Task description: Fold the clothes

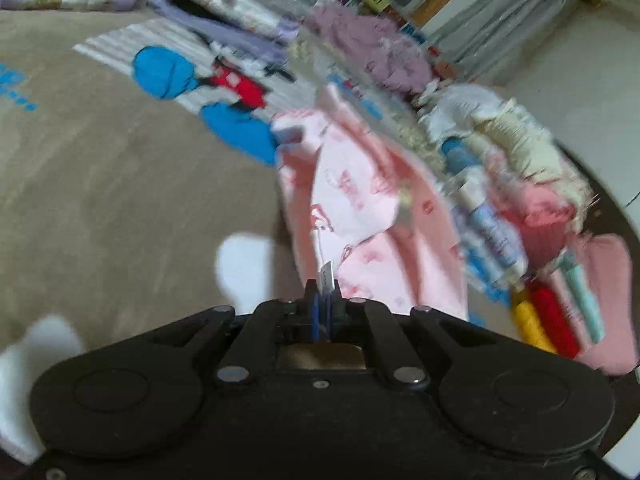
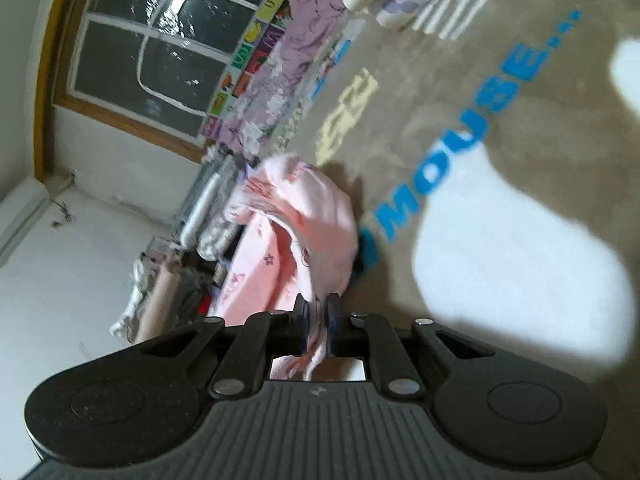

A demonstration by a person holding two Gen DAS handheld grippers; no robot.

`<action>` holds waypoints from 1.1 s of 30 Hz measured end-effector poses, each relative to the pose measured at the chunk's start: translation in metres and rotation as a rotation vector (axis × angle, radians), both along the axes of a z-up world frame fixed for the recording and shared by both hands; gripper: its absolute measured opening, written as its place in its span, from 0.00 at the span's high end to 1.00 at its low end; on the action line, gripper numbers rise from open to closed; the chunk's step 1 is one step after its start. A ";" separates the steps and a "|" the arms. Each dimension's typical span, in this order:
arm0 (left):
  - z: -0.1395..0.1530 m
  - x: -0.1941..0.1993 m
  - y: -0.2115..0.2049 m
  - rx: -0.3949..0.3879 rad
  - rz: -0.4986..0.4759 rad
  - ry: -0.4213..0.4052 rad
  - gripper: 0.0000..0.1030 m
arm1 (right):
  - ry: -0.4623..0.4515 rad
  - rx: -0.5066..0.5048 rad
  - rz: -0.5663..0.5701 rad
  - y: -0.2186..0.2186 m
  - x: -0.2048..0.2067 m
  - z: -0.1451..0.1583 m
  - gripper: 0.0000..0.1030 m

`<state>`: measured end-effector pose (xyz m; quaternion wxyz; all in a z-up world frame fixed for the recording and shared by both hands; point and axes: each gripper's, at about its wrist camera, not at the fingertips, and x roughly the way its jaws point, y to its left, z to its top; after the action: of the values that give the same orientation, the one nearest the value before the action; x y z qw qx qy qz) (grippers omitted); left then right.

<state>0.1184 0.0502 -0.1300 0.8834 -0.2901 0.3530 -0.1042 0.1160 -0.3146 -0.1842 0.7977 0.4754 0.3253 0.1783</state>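
Pink printed garment, seemingly lifted, hangs rumpled over tan blanket

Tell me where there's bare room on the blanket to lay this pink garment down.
The tan blanket is bare left of the pink garment, below the blue cartoon print. Crowded to the right, along the row of folded clothes.

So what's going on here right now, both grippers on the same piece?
Yes. The left gripper has its jaws shut on an edge of the pink garment by its white tag. The right gripper pinches another edge of the same garment, which hangs bunched over the tan blanket. Piles of folded clothes lie beyond.
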 end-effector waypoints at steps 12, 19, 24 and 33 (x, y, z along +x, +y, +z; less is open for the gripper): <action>-0.009 -0.020 0.007 0.027 -0.016 0.008 0.63 | -0.003 -0.114 -0.025 -0.003 -0.019 -0.003 0.82; -0.021 -0.003 -0.001 -0.051 0.011 0.030 0.67 | -0.061 -0.117 0.003 0.000 -0.009 -0.006 0.63; -0.011 -0.008 -0.012 0.042 -0.004 -0.006 0.98 | -0.100 -0.282 0.086 0.018 -0.001 -0.002 0.89; -0.009 -0.011 -0.002 0.117 -0.035 -0.014 0.60 | -0.129 -0.342 0.084 0.012 -0.016 0.003 0.76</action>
<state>0.1077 0.0485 -0.1386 0.8993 -0.2311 0.3573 -0.1010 0.0997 -0.3023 -0.1811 0.8781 0.3063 0.3186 0.1836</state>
